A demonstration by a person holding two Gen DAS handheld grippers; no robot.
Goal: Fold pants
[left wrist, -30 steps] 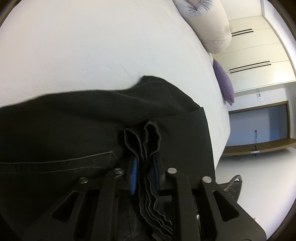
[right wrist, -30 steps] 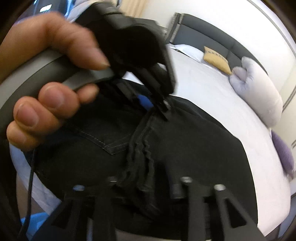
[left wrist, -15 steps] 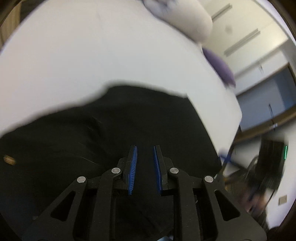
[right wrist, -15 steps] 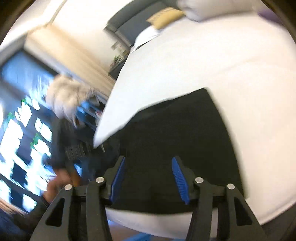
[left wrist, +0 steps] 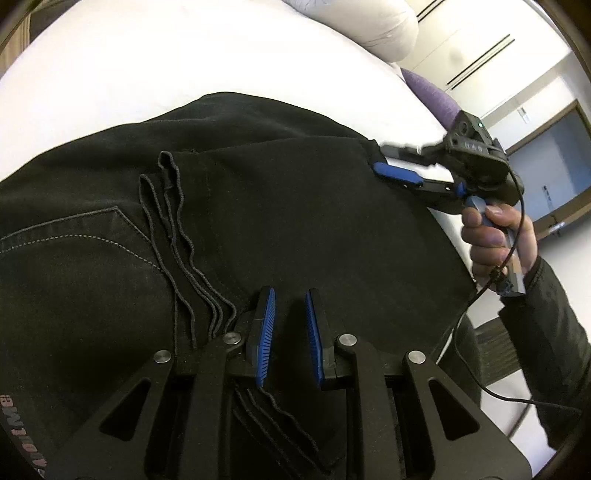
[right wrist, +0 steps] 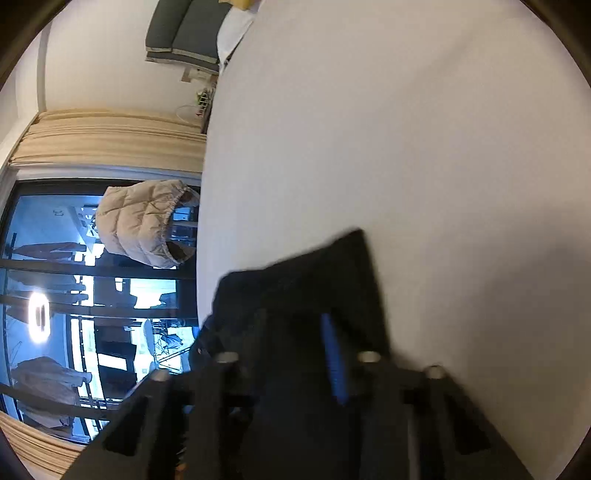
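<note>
Here, left wrist view: black pants [left wrist: 280, 206], folded, lie on a white bed [left wrist: 147, 62]; stacked hem edges run beside a stitched back pocket. The left gripper [left wrist: 289, 310] hangs above the cloth, its blue pads a narrow gap apart with nothing between them. At the pants' far corner the right gripper [left wrist: 382, 160], held in a hand [left wrist: 495, 236], has the fabric edge between its jaws. A white pillow [left wrist: 369, 26] and a purple cushion [left wrist: 432, 96] lie beyond.

Right wrist view, blurred: the right gripper [right wrist: 295, 350] is closing with a black corner of the pants [right wrist: 317, 280] between its jaws; whether the pads already press cannot be told. White bed [right wrist: 406, 147] behind; a beige jacket [right wrist: 144, 225] hangs by the window.
</note>
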